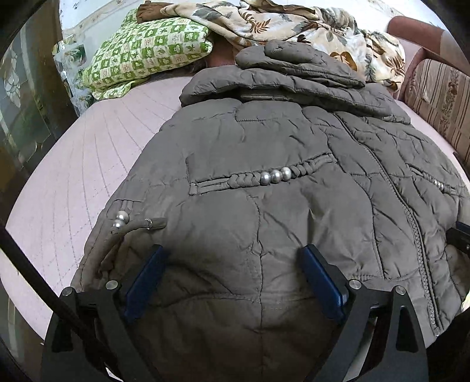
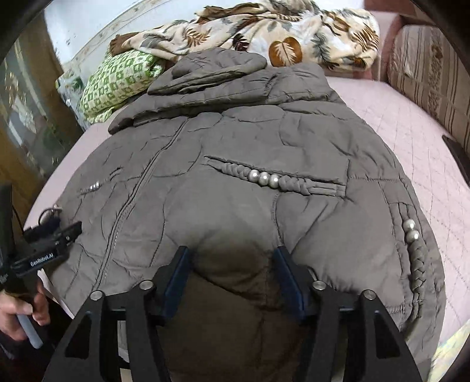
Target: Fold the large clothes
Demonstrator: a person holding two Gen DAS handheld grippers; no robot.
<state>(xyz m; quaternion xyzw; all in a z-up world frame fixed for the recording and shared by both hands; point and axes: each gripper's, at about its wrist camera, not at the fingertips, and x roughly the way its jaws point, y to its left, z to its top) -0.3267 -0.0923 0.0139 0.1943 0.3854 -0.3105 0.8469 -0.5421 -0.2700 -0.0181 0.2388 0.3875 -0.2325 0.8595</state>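
Covering most of a bed with a pale pink quilted bedspread (image 1: 97, 164), a grey-brown puffer jacket (image 1: 264, 152) lies front up, zipper closed, hood folded over the collar at the far end. Braided pocket trims with silver beads (image 1: 275, 175) run across its front. Behind the hood sit a green-and-white patterned pillow (image 1: 147, 50) and a crumpled leaf-print blanket (image 1: 279, 26), both against a light wall. A striped upholstered sofa arm (image 2: 426, 76) borders the bed on the right, and a dark glass-fronted cabinet (image 1: 26, 102) stands at the left.

The left gripper (image 1: 232, 279) rests at the jacket's near hem, its blue-padded jaws spread wide with a bulge of padded fabric rising between them; the pads press into the cloth without pinching it. The right gripper (image 2: 232, 279) is likewise released, jaws apart on either side of a raised hump of hem fabric. In the right wrist view, the person's left hand (image 2: 20, 311) grips the other tool's handle at the jacket's left edge.

The jacket's sleeves cannot be made out, and the near hem is hidden beneath both gripper bodies. The cabinet's contents are blurred by reflections.
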